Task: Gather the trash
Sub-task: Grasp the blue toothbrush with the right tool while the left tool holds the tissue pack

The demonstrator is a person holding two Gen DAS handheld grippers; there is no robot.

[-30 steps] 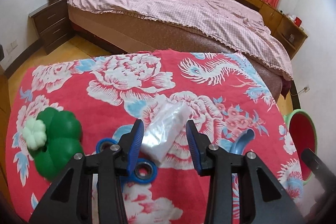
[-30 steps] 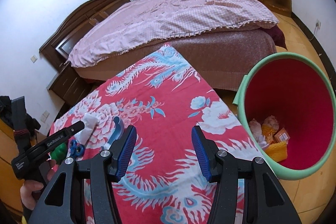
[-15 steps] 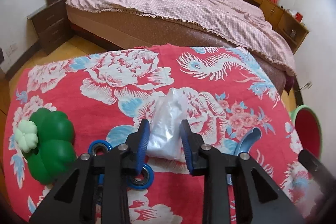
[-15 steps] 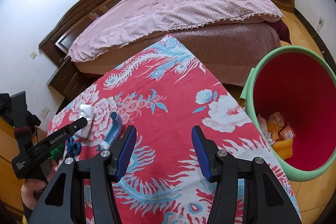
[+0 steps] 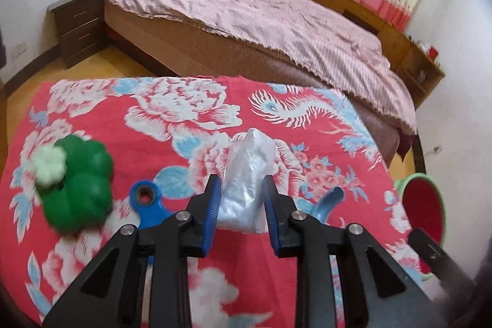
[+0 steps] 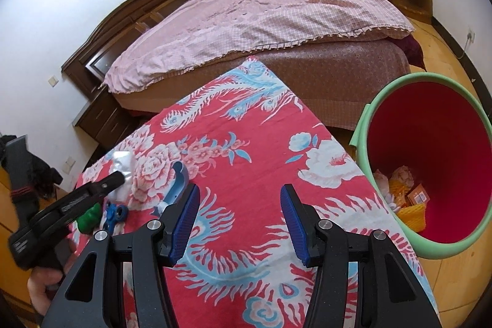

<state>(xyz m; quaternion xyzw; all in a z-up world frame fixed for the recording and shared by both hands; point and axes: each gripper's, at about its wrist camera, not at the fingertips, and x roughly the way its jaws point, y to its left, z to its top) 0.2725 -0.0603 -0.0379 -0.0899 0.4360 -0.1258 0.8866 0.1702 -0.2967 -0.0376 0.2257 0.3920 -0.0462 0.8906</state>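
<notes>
Left gripper, earlier wide around the plastic bag, now closing, clamped on it; right gripper unchanged, open.

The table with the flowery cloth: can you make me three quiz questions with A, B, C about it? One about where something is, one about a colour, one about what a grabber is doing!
1. Where is the bin?
A. On the bed
B. On the floor beside the table
C. On the table

2. What colour is the pumpkin toy?
A. Green
B. Yellow
C. Purple

3. What is between the fingers of the left gripper?
A. The blue spinner
B. Nothing
C. The plastic bag

Answers:
1. B, the bin with the green rim stands on the wooden floor next to the red cloth.
2. A, the toy is green with a pale flower on top.
3. C, the jaws are closing on the plastic bag, and their pads press on its sides; the right gripper is open and empty.
</notes>
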